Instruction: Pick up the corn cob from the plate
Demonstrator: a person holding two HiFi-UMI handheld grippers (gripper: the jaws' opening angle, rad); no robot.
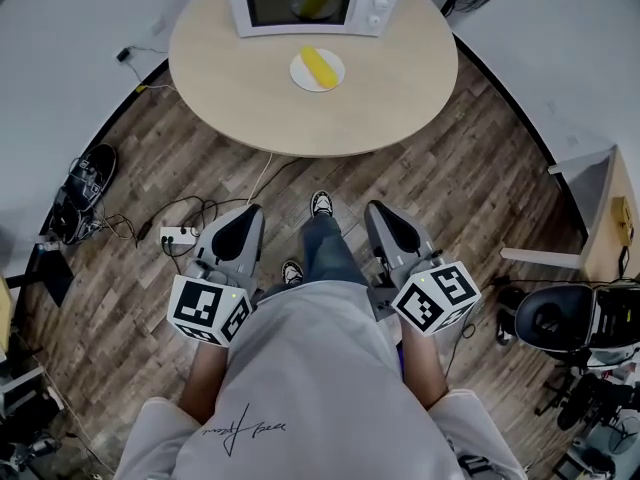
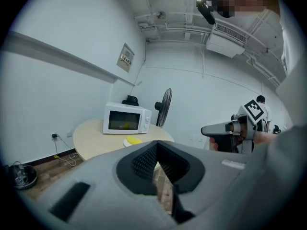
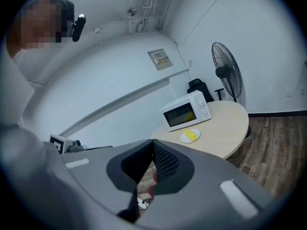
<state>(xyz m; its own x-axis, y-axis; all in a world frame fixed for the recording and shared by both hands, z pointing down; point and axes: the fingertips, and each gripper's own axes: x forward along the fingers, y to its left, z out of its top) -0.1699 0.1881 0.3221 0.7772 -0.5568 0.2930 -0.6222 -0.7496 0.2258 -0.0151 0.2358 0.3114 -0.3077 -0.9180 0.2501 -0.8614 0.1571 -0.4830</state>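
Corn cob (image 1: 320, 65): lies flat on plate (image 1: 301, 75) on table (image 1: 250, 98), just in front of microwave (image 1: 312, 3). Runs diagonally in head view, far end up-left toward microwave, near end down-right. Sits well ahead of left gripper (image 1: 243, 223) and right gripper (image 1: 387, 220), roughly midway between their lines. Held low over floor (image 1: 150, 168), each with jaws together, gripping nothing.
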